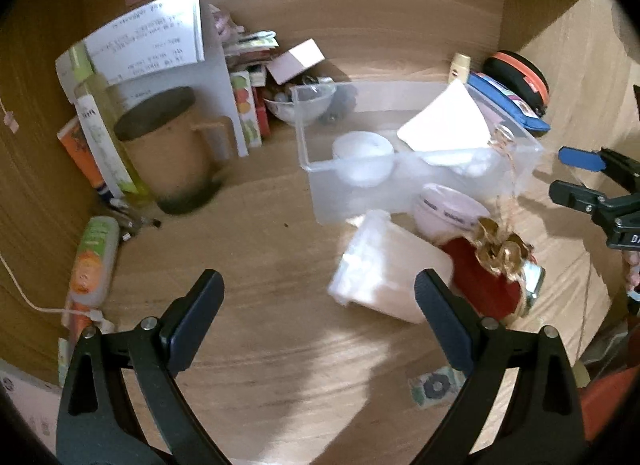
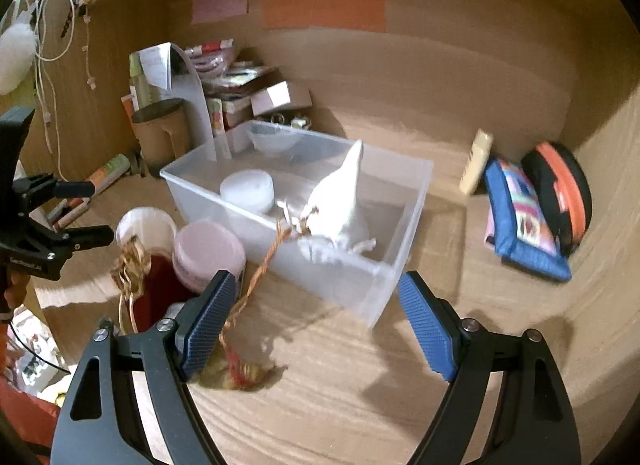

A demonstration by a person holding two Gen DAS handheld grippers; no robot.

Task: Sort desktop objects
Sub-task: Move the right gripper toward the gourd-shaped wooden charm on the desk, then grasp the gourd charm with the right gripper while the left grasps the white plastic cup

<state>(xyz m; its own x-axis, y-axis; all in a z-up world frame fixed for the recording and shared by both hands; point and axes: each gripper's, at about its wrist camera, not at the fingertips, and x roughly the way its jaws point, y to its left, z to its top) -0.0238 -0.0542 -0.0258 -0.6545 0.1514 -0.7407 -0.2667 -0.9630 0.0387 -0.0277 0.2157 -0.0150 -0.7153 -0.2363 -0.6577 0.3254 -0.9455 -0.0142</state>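
A clear plastic bin [image 1: 320, 169] [image 2: 396, 261] stands mid-desk and holds a white round jar [image 1: 362, 151] [image 2: 248, 189] and a white cone-shaped item [image 1: 446, 121] [image 2: 340, 201]. In front of it lie a white tub on its side [image 1: 384, 269] [image 2: 142, 225], a pink-lidded jar [image 1: 448, 209] [image 2: 208, 253] and a red box with a gold ribbon [image 1: 484, 281] [image 2: 156, 293]. A gold cord [image 2: 256, 277] trails from the bin to a tassel [image 2: 240, 375]. My left gripper [image 1: 318, 325] is open and empty, just in front of the white tub. My right gripper [image 2: 316, 325] is open and empty near the bin's front corner.
A brown mug [image 1: 176, 149], books and papers [image 1: 148, 41], a tube [image 1: 94, 261] and a small bowl [image 1: 300, 103] crowd the back left. A blue pouch [image 2: 524, 221], a black-orange round case [image 2: 560, 193] and a cream bottle [image 2: 476, 161] sit at right. Wooden walls enclose the desk.
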